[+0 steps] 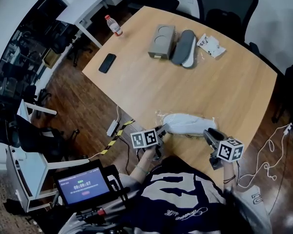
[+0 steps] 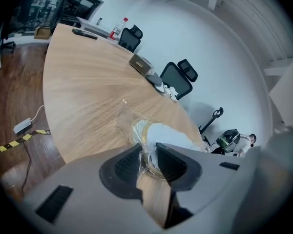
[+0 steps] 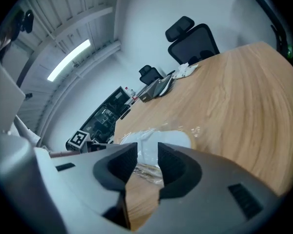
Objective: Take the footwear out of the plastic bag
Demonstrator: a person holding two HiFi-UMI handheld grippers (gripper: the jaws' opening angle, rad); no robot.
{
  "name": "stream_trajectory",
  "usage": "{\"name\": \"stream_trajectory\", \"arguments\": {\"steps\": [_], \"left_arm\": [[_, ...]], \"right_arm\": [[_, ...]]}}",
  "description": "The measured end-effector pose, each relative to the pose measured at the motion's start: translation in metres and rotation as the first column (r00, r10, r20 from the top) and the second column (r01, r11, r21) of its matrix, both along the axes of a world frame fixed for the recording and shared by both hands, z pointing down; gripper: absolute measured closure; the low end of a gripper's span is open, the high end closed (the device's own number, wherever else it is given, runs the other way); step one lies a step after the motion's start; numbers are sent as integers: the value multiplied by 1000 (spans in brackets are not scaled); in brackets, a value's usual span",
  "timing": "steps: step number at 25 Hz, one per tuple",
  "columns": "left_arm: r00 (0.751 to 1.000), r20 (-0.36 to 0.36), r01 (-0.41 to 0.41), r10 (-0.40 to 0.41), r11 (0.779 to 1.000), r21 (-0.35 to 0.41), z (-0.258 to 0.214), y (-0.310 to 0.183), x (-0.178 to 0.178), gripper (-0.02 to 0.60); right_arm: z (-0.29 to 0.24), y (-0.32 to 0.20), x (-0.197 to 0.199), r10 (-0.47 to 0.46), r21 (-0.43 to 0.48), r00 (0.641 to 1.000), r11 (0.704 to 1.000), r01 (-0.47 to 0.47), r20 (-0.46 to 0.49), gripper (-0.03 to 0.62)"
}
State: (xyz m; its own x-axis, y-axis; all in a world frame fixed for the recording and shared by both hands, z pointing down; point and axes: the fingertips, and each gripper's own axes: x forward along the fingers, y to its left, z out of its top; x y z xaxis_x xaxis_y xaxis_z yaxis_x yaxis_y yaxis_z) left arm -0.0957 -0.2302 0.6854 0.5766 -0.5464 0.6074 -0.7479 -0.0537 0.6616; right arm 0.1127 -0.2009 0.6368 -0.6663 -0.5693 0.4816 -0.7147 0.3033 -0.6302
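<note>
Plastic bag [image 2: 138, 128] pinched in left hand-held gripper [image 2: 147, 151].

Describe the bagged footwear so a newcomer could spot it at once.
Start at the wooden table and go to its near edge, by the person. Between the left gripper and the right gripper lies a white piece of footwear. Unlike the grey footwear at the far end, it sits inside a clear plastic bag.

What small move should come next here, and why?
Probably close the right gripper on the crinkled end of the plastic bag: its jaws stand apart around it, while the left gripper pinches the other end, with the white shoe inside.
</note>
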Motion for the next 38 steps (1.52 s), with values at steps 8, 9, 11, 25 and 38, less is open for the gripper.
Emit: {"name": "stream_trajectory", "arguments": {"steps": [8,9,11,25,38], "left_arm": [[1000,1,4,-4,1000,-10,1,2,0,494],[1000,0,3,-3,1000,-10,1,2,1,494],[1000,-1,4,-4,1000,-12,1,2,1,494],[999,-48,-3,2,999,-35,5,-2,-2,499],[985,-149,-98,82,990,-105,8,-5,-10,511]], "right_arm": [[15,-13,75,-62,8,995,998,63,-77,479],[17,-14,76,-86,-2,994,996,87,-72,479],[24,-16,74,-126,-24,990,992,125,-64,479],[43,-19,34,-308,-117,948,947,298,-80,457],[54,-6,21,-420,-163,893,904,396,-160,403]]}}
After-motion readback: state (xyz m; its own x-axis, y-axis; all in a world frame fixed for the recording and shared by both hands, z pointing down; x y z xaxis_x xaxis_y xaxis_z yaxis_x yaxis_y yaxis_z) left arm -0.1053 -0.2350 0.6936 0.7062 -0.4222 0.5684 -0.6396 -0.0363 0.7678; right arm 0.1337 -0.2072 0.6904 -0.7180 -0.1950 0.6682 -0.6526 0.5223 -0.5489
